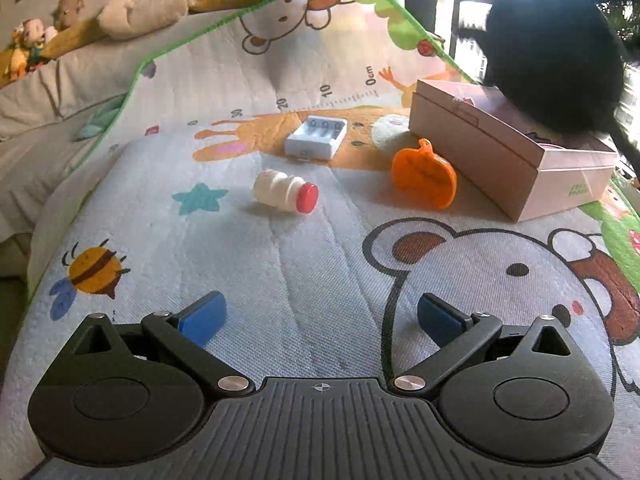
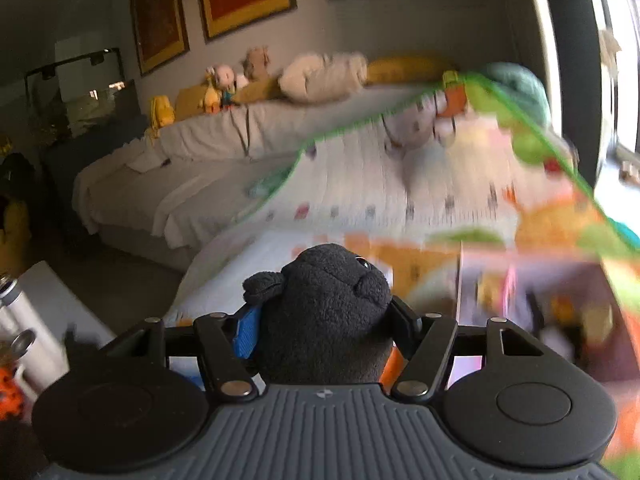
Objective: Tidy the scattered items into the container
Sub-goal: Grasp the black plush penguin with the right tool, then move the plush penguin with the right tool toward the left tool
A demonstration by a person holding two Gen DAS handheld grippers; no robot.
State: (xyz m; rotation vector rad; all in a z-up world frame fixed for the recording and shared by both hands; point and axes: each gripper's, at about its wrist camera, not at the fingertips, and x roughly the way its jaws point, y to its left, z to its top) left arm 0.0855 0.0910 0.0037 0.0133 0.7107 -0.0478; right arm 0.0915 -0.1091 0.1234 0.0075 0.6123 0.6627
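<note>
My left gripper [image 1: 320, 316] is open and empty, low over the cartoon play mat [image 1: 280, 264]. Ahead lie a small white bottle with a red cap [image 1: 285, 191] on its side, a white battery charger [image 1: 316, 137] and an orange pumpkin-shaped toy [image 1: 424, 176] leaning by the open pink box [image 1: 516, 160]. A black plush toy [image 1: 556, 48] hangs over the box's far end. In the right wrist view my right gripper [image 2: 324, 328] is shut on that black plush toy [image 2: 324, 312], with the blurred pink box [image 2: 520, 280] ahead to the right.
The mat covers a bed with grey bedding [image 1: 48, 128]. Stuffed animals [image 2: 240, 76] and pillows [image 2: 324, 72] line the headboard. A window [image 2: 616, 80] is at the right. Bottles [image 2: 20, 320] stand on a white surface at the left of the right wrist view.
</note>
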